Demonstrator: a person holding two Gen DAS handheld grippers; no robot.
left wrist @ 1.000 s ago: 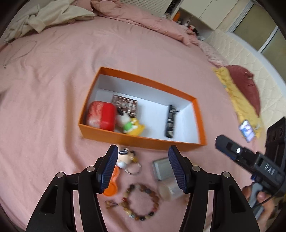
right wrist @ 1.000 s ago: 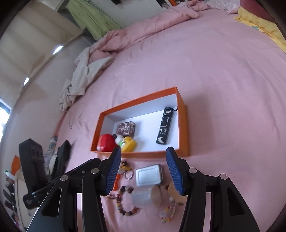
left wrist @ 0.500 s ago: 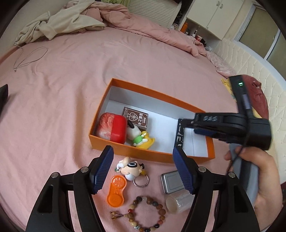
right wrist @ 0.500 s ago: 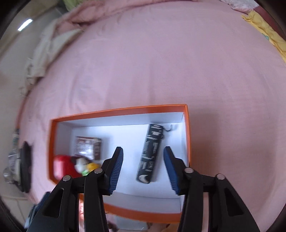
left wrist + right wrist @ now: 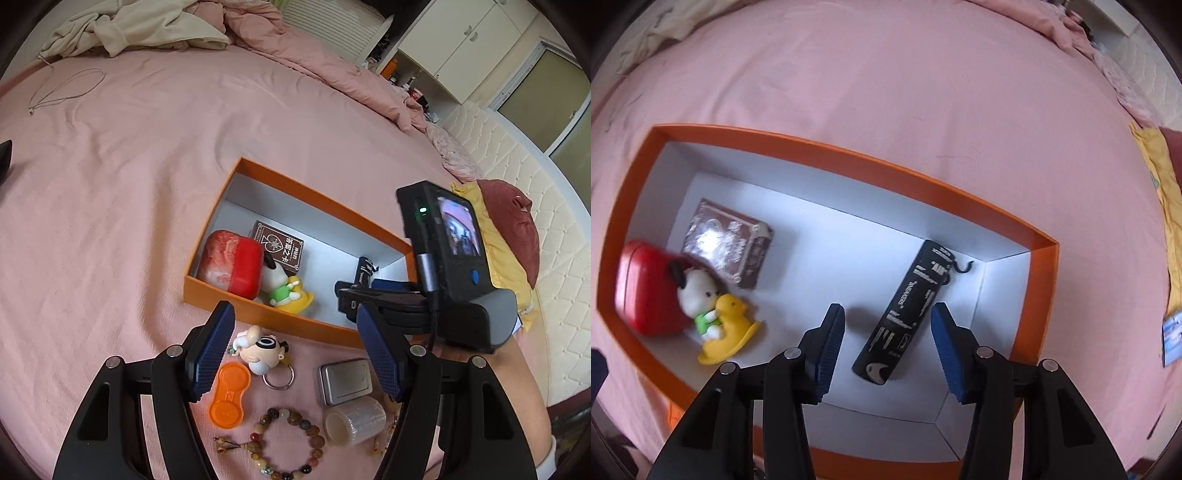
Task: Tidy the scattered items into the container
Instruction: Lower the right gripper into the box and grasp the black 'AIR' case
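Note:
An orange box (image 5: 280,184) with a white inside lies on the pink bed. It holds a red case (image 5: 231,264), a card deck (image 5: 279,247), a dog-and-duck toy (image 5: 284,290) and a black stick (image 5: 905,314). In front of the box lie a cartoon keychain (image 5: 260,349), an orange opener (image 5: 229,397), a grey tin (image 5: 345,380), a clear roll (image 5: 356,424) and a bead bracelet (image 5: 288,446). My left gripper (image 5: 295,354) is open and empty above these items. My right gripper (image 5: 888,350) is open and empty over the box (image 5: 827,151), straddling the black stick.
Rumpled pink bedding (image 5: 314,55) and a beige garment (image 5: 129,26) lie at the far side of the bed. A yellow and dark red cloth (image 5: 506,236) lies to the right. A thin cord (image 5: 66,88) lies at far left.
My right gripper has moved forward from the scattered items to over the box and down toward the black stick. My left gripper has drawn back and tilted; both stay open.

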